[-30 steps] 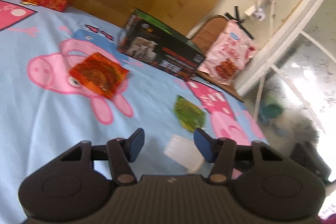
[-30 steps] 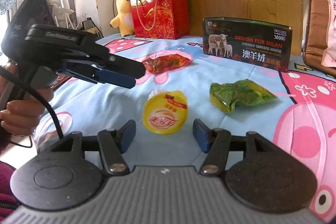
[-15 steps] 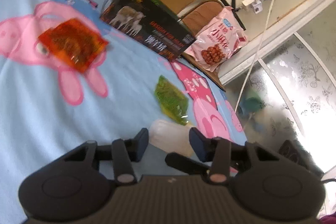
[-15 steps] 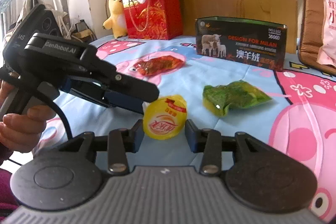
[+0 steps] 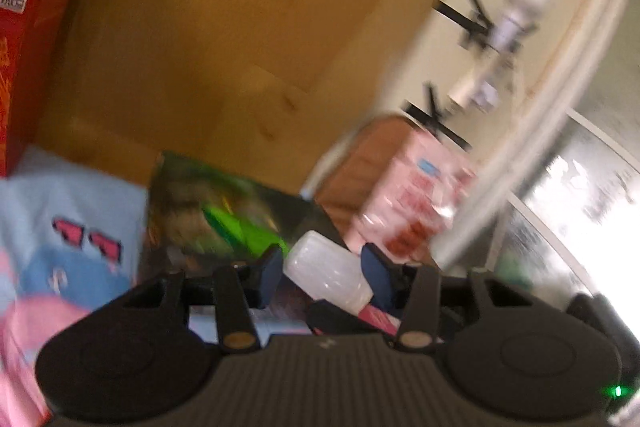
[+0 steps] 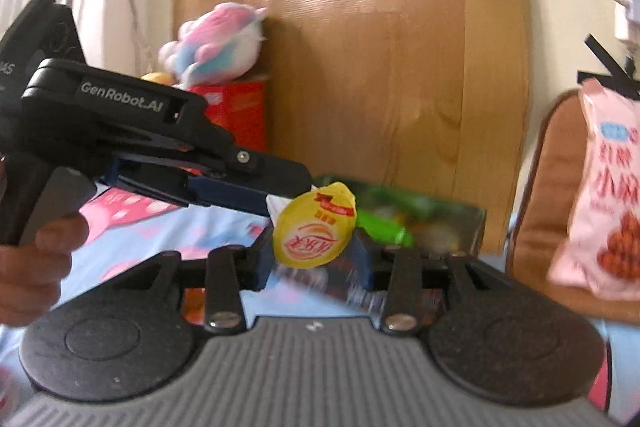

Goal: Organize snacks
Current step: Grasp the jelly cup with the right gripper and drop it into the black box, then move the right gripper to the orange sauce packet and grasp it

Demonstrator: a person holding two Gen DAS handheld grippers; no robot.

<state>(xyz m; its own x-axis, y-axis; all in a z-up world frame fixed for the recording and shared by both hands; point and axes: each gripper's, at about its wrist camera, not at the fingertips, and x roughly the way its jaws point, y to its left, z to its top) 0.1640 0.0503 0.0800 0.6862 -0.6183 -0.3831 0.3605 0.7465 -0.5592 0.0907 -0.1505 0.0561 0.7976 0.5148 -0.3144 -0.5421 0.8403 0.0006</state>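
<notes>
Two grippers clamp one jelly cup [image 6: 314,229] in the air above the bed: the left gripper [image 6: 276,201], marked "GenRobot.AI", closes its jaws on the white body, the right gripper [image 6: 310,261] pinches near the lid. Its yellow foil lid, red writing blurred, faces the right camera; its long axis points away, toward the dark box [image 6: 440,223].

Left gripper [image 5: 322,269]: blue pads clamped on a jelly cup [image 5: 328,273], raised off the bed.
Right gripper [image 6: 312,253]: clamped on the same cup.
Hand [image 6: 34,267]: wrapped round left gripper's handle.
</notes>
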